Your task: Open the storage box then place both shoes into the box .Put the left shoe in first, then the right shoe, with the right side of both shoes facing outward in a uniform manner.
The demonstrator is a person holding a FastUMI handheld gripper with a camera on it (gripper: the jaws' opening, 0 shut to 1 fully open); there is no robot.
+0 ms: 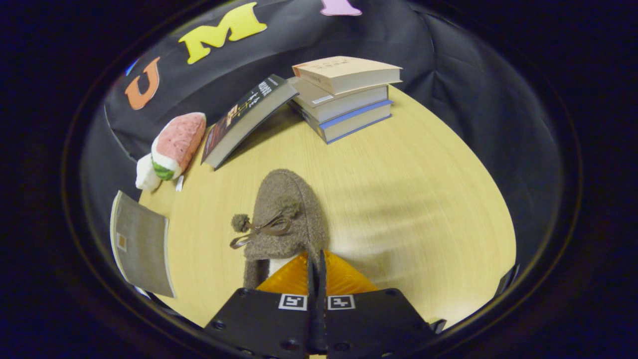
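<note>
A brown fuzzy shoe (284,214) with a pom-pom and a ribbon bow lies just ahead of the fingers on the pale wooden table (408,199), its toe pointing away. My gripper (316,264) has its fingers pressed together on the right rim of the shoe's opening, near the heel. The white lining shows just left of the fingers. The heel end is hidden behind the gripper body. I cannot tell whether the shoe rests on the table or hangs slightly above it.
A stack of three books (344,97) stands at the far side, with a dark book (246,119) leaning against it. A pink, white and green plush toy (172,149) lies far left. A grey flat booklet (142,244) sits at the table's left edge.
</note>
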